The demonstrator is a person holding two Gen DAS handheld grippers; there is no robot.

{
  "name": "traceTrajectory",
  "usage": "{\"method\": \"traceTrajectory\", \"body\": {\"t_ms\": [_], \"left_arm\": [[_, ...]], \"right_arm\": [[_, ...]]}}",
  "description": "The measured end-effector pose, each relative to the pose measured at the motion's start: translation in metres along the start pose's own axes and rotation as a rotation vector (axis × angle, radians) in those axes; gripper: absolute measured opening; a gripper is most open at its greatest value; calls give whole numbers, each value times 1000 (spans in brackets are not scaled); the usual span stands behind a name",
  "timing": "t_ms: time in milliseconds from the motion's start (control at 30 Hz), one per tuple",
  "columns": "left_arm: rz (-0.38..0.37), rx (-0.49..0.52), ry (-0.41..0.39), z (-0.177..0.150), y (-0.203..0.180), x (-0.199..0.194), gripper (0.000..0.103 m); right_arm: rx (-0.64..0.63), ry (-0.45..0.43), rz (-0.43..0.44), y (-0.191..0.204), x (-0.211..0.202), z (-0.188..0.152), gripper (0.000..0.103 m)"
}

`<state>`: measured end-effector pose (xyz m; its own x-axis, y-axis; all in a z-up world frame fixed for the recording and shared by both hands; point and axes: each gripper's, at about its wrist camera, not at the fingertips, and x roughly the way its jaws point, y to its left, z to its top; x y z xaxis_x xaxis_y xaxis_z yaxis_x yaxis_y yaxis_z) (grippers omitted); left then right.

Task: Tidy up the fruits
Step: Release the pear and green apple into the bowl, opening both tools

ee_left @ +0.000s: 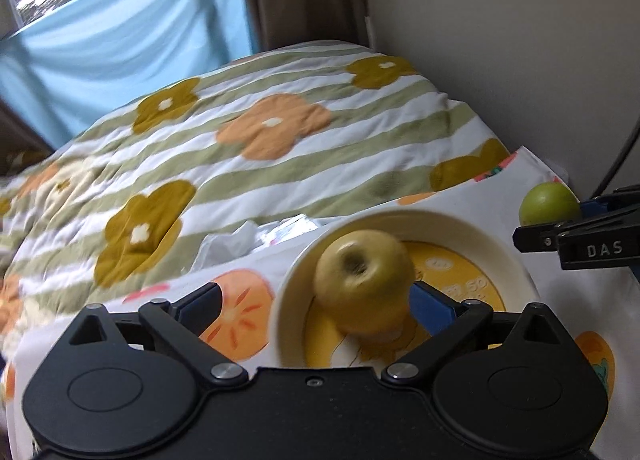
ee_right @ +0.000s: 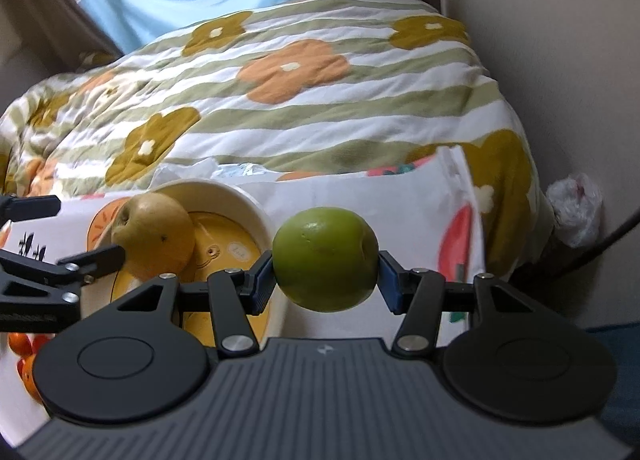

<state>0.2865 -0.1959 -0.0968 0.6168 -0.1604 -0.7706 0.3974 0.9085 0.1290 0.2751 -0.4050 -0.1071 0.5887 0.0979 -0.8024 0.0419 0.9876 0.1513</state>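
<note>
Our right tool [ee_right: 326,274] has its blue pads pinching the round, smooth green fruit [ee_right: 325,259] across its widest girth, held in the air just right of the cream, round bowl with the yellow printed bottom [ee_right: 256,206]. Our left tool [ee_left: 316,302] is spread wide, and the yellow-green apple [ee_left: 362,284] sits in that bowl, touching at most the right pad. We judge both fruits firm, fairly heavy and slick-skinned, prone to bruising, so take them at the equator with moderate squeeze.
</note>
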Motion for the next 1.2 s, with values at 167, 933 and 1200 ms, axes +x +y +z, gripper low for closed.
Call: {"method": "traceTrajectory", "body": {"t_ms": [167, 933, 1200], "left_arm": [[28, -88, 9, -14, 18, -14, 101], [127, -234, 10, -50, 45, -57, 101], [139, -250, -38, -57, 41, -80, 101]], "right_arm": [[-155, -23, 47, 24, 7, -1, 68], [-478, -174, 69, 60, 16, -23, 103], [-346, -148, 94, 46, -2, -20, 103]]}}
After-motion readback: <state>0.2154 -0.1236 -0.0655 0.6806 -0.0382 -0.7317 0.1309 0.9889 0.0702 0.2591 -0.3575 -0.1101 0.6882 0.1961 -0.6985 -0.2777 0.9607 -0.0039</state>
